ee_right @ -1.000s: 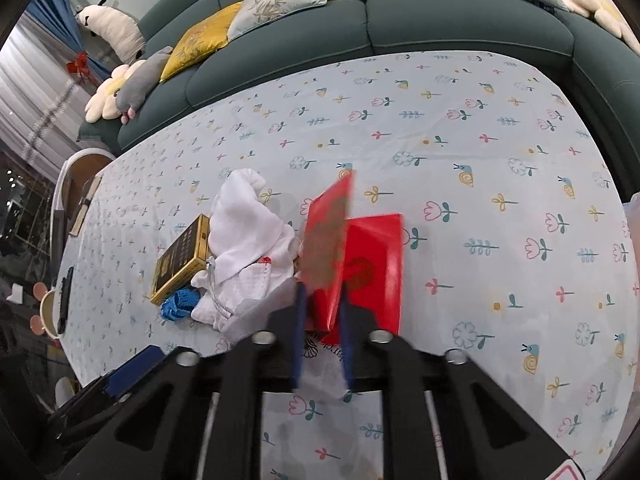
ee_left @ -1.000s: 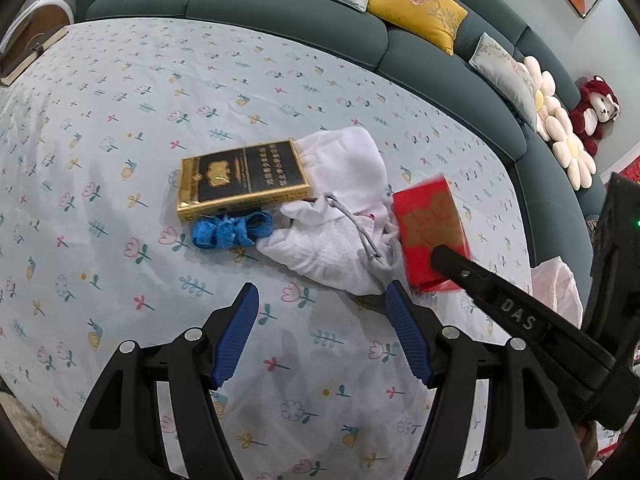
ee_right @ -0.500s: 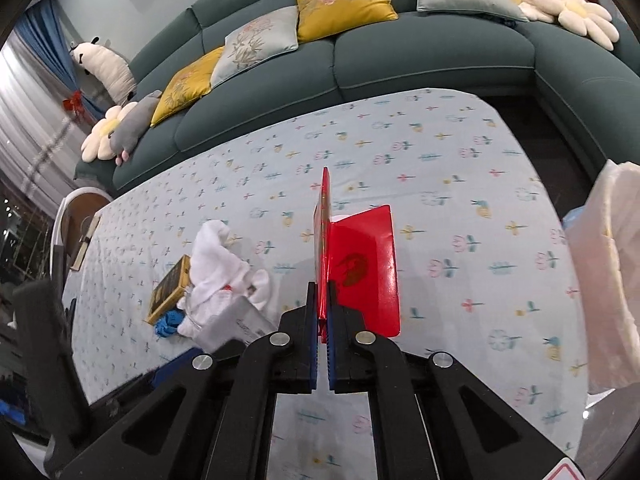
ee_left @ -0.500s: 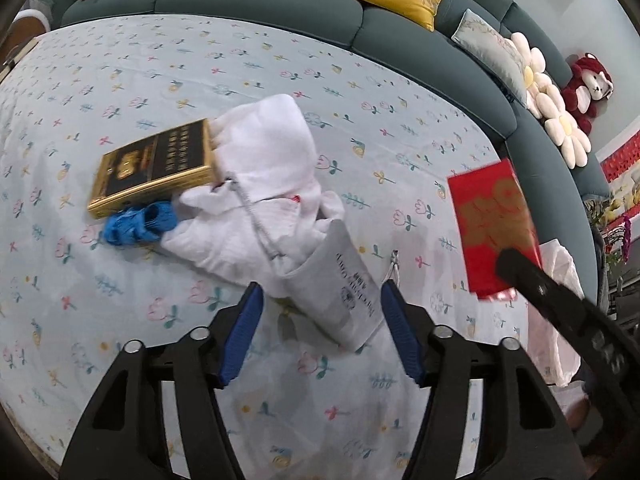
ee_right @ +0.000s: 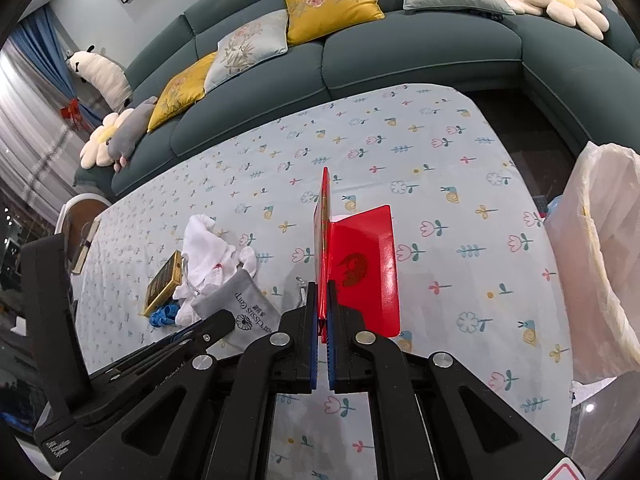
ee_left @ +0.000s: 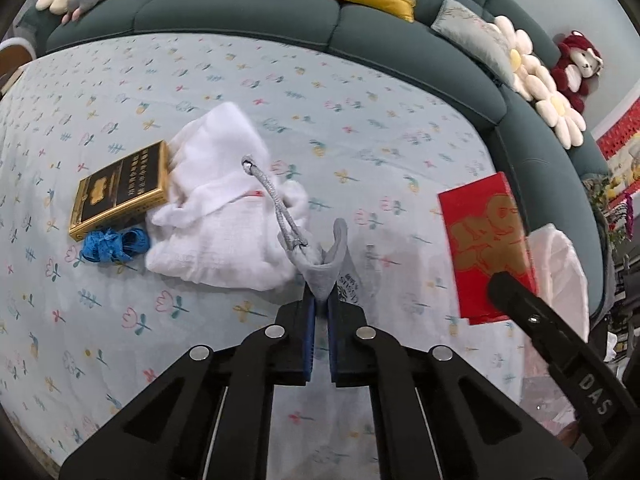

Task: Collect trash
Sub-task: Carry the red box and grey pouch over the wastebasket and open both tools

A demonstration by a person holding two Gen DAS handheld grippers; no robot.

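Midway: left tool (ee_left: 319,304) clamped on grey pouch (ee_left: 322,266), right tool (ee_right: 322,312) pinching red envelope (ee_right: 362,270) (nothing bagged); towel (ee_left: 224,216), gold box (ee_left: 120,194), blue scrap (ee_left: 114,245) left on counter (ee_left: 360,120).

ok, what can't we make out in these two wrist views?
- Trash bag opening: right wrist view, cut off by the frame edge.
- Gold lettering on the black box: left wrist view, too small.
- White cloth: what it covers, hidden by its own folds.
- Grey pouch contents: left wrist view, hidden by the fabric and the left tongs.
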